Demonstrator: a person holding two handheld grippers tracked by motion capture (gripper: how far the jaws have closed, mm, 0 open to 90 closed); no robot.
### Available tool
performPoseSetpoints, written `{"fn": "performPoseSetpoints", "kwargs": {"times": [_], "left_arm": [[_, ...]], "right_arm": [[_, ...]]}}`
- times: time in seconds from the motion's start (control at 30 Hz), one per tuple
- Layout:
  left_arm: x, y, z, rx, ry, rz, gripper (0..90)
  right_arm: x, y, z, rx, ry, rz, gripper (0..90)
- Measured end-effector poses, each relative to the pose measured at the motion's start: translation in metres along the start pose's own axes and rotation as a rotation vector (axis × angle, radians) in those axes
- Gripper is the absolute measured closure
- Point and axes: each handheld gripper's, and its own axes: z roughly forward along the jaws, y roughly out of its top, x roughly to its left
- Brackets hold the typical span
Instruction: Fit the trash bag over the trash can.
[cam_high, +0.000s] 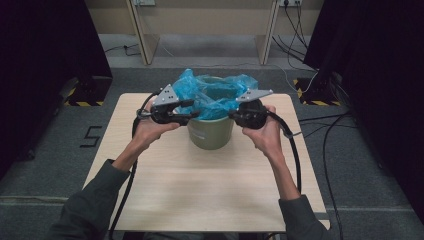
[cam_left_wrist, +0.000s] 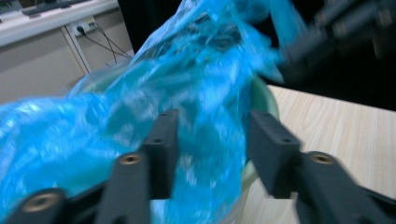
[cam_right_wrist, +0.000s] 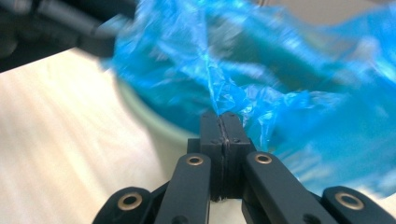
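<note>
The green bin (cam_high: 210, 131) stands upright at the far middle of the wooden table (cam_high: 200, 190), mouth up, and serves as the reference point. The blue plastic bag (cam_high: 212, 94) lines it, its crumpled edge bunched above the rim. At the bin's left rim, the left gripper (cam_high: 192, 110) has its jaws partly apart; bag film lies between the fingers (cam_left_wrist: 161, 154), which do not press on it. At the bin's right rim, the right gripper (cam_high: 232, 114) has its jaws fully together, pinching a fold of bag film that rises from the fingertips (cam_right_wrist: 219, 122).
</note>
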Motion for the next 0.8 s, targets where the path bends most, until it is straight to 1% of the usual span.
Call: {"fn": "performPoseSetpoints", "kwargs": {"times": [0.03, 0.1, 0.2, 0.23, 0.27, 0.33, 0.4, 0.43, 0.5, 0.57, 0.6, 0.63, 0.7, 0.77, 0.8], "left_arm": [[-0.003, 0.002, 0.002, 0.004, 0.000, 0.005, 45.2], [-0.007, 0.005, 0.008, 0.019, 0.007, -0.008, 39.6], [-0.005, 0.008, 0.015, 0.000, 0.040, -0.059, 33.7], [-0.003, 0.008, 0.017, -0.007, 0.052, -0.075, 32.9], [-0.001, 0.008, 0.019, -0.006, 0.058, -0.083, 32.6], [0.000, 0.007, 0.022, 0.008, 0.065, -0.092, 32.1], [0.002, 0.005, 0.026, 0.026, 0.052, -0.111, 32.5], [0.002, 0.003, 0.028, 0.043, 0.039, -0.115, 34.2], [0.003, 0.001, 0.031, 0.056, 0.020, -0.126, 38.3], [0.004, -0.002, 0.032, 0.065, -0.030, -0.135, 48.9], [0.003, -0.003, 0.033, 0.073, -0.037, -0.129, 56.0], [0.002, -0.004, 0.032, 0.076, -0.038, -0.110, 64.1], [0.000, -0.005, 0.030, 0.075, -0.041, -0.079, 75.2], [-0.003, -0.006, 0.027, 0.078, -0.037, -0.055, 80.6], [-0.004, -0.007, 0.025, 0.077, -0.044, -0.047, 83.8]], "right_arm": [[0.004, -0.004, 0.001, 0.004, 0.011, -0.006, 90.0], [0.012, -0.010, 0.003, 0.015, 0.026, -0.019, 90.0], [0.020, -0.017, 0.005, 0.024, 0.041, -0.032, 90.0], [0.022, -0.020, 0.005, 0.028, 0.047, -0.033, 90.0], [0.024, -0.021, 0.006, 0.032, 0.049, -0.038, 90.0], [0.027, -0.025, 0.007, 0.035, 0.058, -0.039, 90.0], [0.029, -0.028, 0.009, 0.037, 0.068, -0.036, 89.9], [0.029, -0.030, 0.010, 0.041, 0.070, -0.036, 89.8], [0.031, -0.033, 0.014, 0.049, 0.077, -0.031, 89.3], [0.032, -0.034, 0.016, 0.046, 0.080, -0.030, 88.2], [0.032, -0.034, 0.017, 0.045, 0.079, -0.030, 86.8], [0.033, -0.034, 0.017, 0.046, 0.075, -0.029, 84.2], [0.032, -0.033, 0.014, 0.038, 0.056, -0.018, 73.1], [0.031, -0.030, 0.008, 0.018, 0.027, 0.005, 63.1], [0.030, -0.028, 0.004, -0.002, 0.010, 0.013, 58.7]]}}
